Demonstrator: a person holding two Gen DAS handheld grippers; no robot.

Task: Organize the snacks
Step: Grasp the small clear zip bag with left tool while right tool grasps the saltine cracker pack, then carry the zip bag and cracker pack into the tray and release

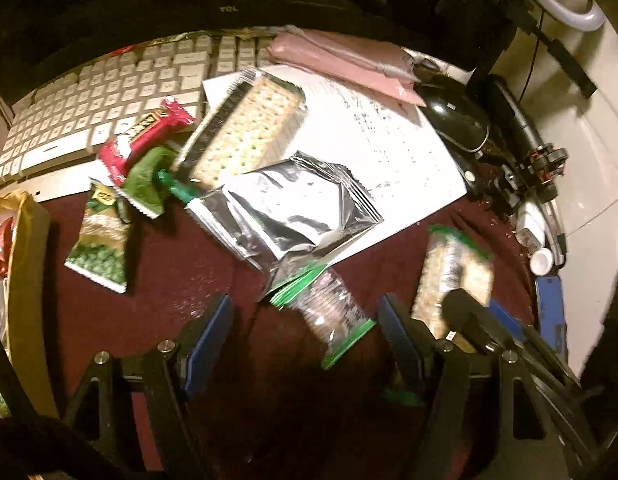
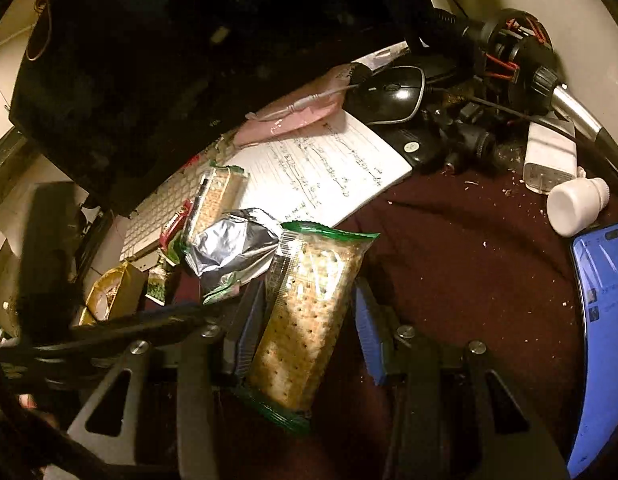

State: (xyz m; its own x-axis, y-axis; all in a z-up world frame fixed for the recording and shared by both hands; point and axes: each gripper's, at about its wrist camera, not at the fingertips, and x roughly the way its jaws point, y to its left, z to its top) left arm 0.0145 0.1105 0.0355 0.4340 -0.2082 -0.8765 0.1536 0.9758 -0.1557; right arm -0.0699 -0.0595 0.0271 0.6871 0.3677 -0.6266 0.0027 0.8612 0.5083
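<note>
My left gripper (image 1: 307, 322) is open over the dark red table, and a small clear packet with green ends (image 1: 329, 316) lies between its fingers. My right gripper (image 2: 309, 316) has its jaws close against the sides of a long cracker packet (image 2: 305, 320), which reaches deep between the fingers; the same cracker packet (image 1: 453, 272) shows blurred at the right of the left wrist view. Beyond it lie a silver foil bag (image 1: 293, 212), a bigger cracker pack (image 1: 245, 132), a red bar (image 1: 145, 136), a green wrapper (image 1: 145, 184) and a green pea packet (image 1: 101, 240).
A gold bag (image 1: 25, 280) holding snacks stands at the left edge. A keyboard (image 1: 109, 92), written paper (image 1: 369, 140), pink envelope (image 1: 341, 60) and black mouse (image 1: 457, 120) fill the back. A blue phone (image 2: 601, 320), white bottle (image 2: 577, 208) and charger (image 2: 549, 152) lie at the right.
</note>
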